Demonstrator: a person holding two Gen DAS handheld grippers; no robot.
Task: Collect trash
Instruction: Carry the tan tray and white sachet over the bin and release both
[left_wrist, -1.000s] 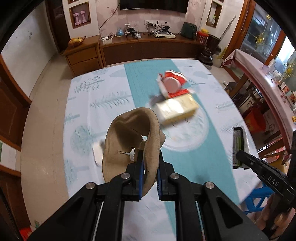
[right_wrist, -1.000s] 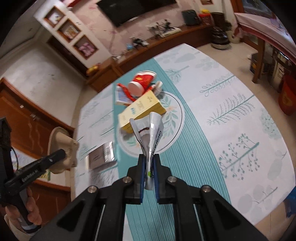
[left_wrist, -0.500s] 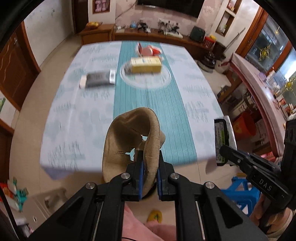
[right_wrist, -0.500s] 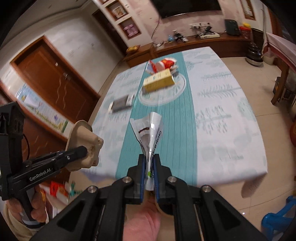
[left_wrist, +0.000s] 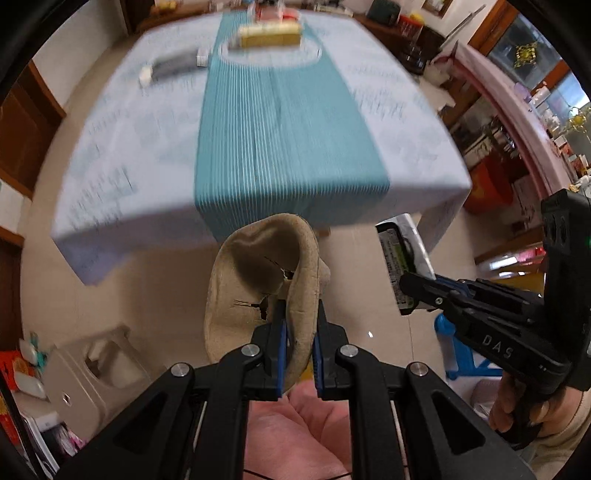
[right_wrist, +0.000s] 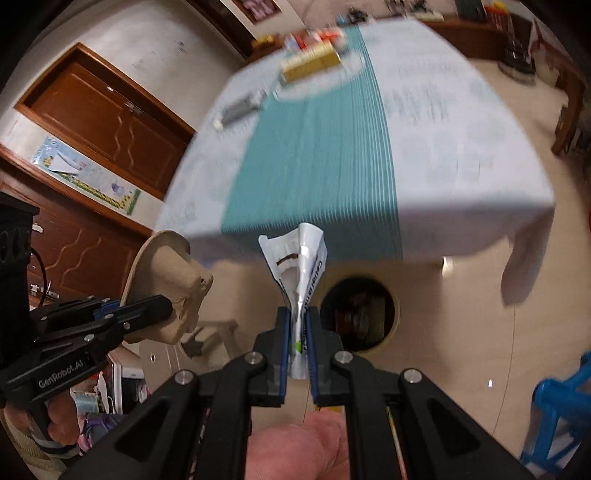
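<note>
Both hand-held grippers are hanging over the beige tiled floor, short of the near edge of the table. Nearest in the left wrist view, the left gripper is pinching the rim of a torn, tan moulded-pulp carton piece between its blue-padded fingers, with the jaws standing narrow around the thin wall. Just to its right, the right gripper is clamping a crumpled white plastic wrapper with dark print; in the right wrist view that gripper is squeezing the wrapper at its waist, jaws nearly closed, and the top of the wrapper is fanning out above the pads. A person's hand is gripping the handle of the left tool at the lower left of that view. Beyond the wrapper, a round open bin with a tan rim is sitting on the floor, with dark contents inside that are too dim to make out. Farther on, the table with a pale patterned cloth and a teal striped runner is blurring across the view. Toward its far edge, a yellow rectangular carton is lying on the runner, a grey flat packet is lying to its left, and red and white packaging is sitting behind the carton.
</note>
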